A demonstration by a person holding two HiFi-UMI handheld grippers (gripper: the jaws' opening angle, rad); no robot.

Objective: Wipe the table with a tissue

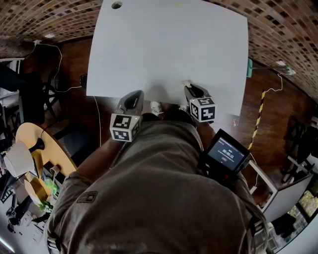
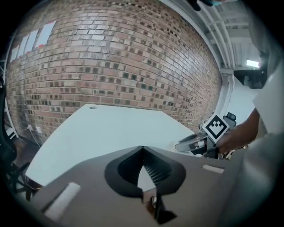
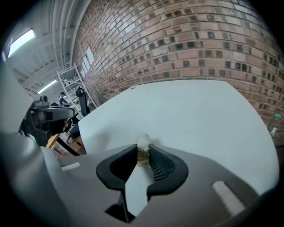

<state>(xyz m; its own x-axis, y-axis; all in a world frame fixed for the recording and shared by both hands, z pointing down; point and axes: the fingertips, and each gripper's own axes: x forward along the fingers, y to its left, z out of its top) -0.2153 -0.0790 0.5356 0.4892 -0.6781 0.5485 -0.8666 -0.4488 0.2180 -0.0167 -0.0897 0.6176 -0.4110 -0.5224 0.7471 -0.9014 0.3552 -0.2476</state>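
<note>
A white table (image 1: 169, 44) fills the top of the head view. Both grippers hover at its near edge. My right gripper (image 1: 188, 86) is shut on a small wad of whitish tissue (image 3: 143, 144), which pokes out from between the jaw tips just above the tabletop (image 3: 191, 111). My left gripper (image 1: 135, 94) sits further left at the same edge, its jaws shut with nothing between them (image 2: 142, 149). The left gripper view shows the tabletop (image 2: 102, 128) ahead and the right gripper's marker cube (image 2: 216, 125) off to the right.
A cable hole (image 1: 117, 5) marks the table's far left corner. A round wooden table (image 1: 30, 144) with clutter stands at the left, a dark chair (image 1: 30, 84) behind it. A yellow-black striped pole (image 1: 258, 119) is on the right. A brick wall (image 2: 111, 57) rises behind the table.
</note>
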